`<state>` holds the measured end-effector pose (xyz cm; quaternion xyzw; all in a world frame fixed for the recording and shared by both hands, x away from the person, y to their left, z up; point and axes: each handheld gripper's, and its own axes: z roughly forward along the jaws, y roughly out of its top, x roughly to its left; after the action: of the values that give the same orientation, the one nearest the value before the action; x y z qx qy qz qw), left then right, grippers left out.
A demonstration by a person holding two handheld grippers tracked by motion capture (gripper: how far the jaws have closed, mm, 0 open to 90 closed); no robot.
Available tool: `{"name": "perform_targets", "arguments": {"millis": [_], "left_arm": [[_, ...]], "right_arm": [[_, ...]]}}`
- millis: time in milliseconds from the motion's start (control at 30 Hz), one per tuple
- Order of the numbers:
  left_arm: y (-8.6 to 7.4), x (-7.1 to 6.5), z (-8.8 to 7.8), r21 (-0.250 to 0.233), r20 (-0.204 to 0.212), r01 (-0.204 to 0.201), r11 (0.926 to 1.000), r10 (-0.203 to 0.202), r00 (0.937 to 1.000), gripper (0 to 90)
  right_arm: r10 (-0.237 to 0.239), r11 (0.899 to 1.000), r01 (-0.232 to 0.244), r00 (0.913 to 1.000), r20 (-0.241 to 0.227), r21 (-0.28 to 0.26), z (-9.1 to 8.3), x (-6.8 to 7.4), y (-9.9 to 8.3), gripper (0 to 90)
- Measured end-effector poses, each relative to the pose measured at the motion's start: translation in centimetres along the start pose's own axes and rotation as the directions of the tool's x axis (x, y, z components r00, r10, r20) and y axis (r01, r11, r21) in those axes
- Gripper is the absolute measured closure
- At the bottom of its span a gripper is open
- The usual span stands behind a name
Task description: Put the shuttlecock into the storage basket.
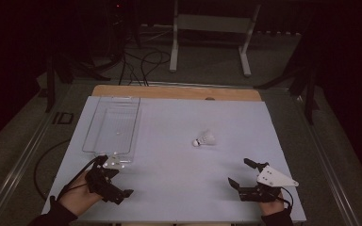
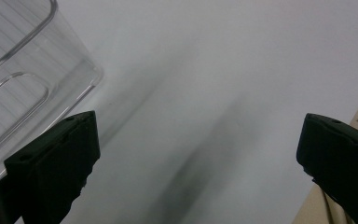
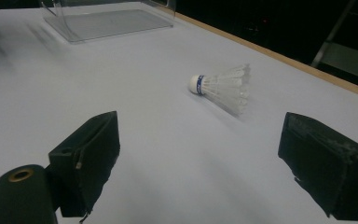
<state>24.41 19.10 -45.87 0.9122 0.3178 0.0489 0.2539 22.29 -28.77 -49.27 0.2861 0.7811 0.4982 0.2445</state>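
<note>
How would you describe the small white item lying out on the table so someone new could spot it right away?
Start at the pale sheet covering the table, with a clear plastic bin on its far left. Look right of centre, ahead of the open right gripper: a shuttlecock lies on its side. It is the sole loose item, with white feathers and a blue band round its cork.

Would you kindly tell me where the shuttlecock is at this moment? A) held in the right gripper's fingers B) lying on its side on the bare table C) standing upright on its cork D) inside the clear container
B: the shuttlecock lies on its side on the table, apart from the clear container and ahead of the open right gripper.
</note>
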Motion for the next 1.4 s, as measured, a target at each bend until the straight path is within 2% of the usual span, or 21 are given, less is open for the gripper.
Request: {"name": "perform_targets", "arguments": {"millis": [167,300,533,567,767,967,1100,1400], "left_arm": [[0.6,-0.2,0.1,0.025,0.02,-0.013,0.9996,0.013,0.9997,0.1],[1.0,-0.2,0.2,0.047,0.018,-0.026,0.9985,0.025,0.9995,0.1],[1.8,-0.6,0.3,0.064,0.038,-0.045,0.997,0.042,0.9984,0.1],[1.9,-0.8,0.4,0.07,0.05,-0.064,0.9955,0.061,0.9969,0.1],[2.6,-1.1,0.6,0.094,0.077,-0.094,0.9911,0.087,0.9932,0.1],[3.3,-1.2,0.8,0.115,0.075,-0.115,0.9868,0.107,0.9915,0.1],[3.7,-1.4,0.8,0.109,0.085,-0.115,0.9874,0.106,0.9908,0.1],[5.0,-1.8,0.9,0.12,0.106,-0.15,0.9813,0.138,0.9848,0.1]], "right_arm": [[-0.001,1.0,0.001,1.0,-0.004,0.003,0.0,0.0,0.0,12.6],[0.001,1.0,-0.001,1.0,-0.002,0.001,0.0,0.0,0.0,12.6],[0.0,1.0,0.0,1.0,-0.006,0.003,0.0,0.0,0.0,12.6],[0.0,1.0,0.0,1.0,-0.005,0.003,0.0,0.0,0.0,12.6],[0.0,1.0,0.0,1.0,-0.006,0.004,0.0,0.0,0.0,12.6],[0.001,1.0,-0.001,1.0,-0.007,0.004,0.0,0.0,0.0,12.6],[0.002,1.0,-0.002,1.0,-0.007,0.005,0.0,0.0,0.0,12.6],[0.004,1.0,-0.004,1.0,-0.008,0.006,0.0,0.0,0.0,12.6]]}}
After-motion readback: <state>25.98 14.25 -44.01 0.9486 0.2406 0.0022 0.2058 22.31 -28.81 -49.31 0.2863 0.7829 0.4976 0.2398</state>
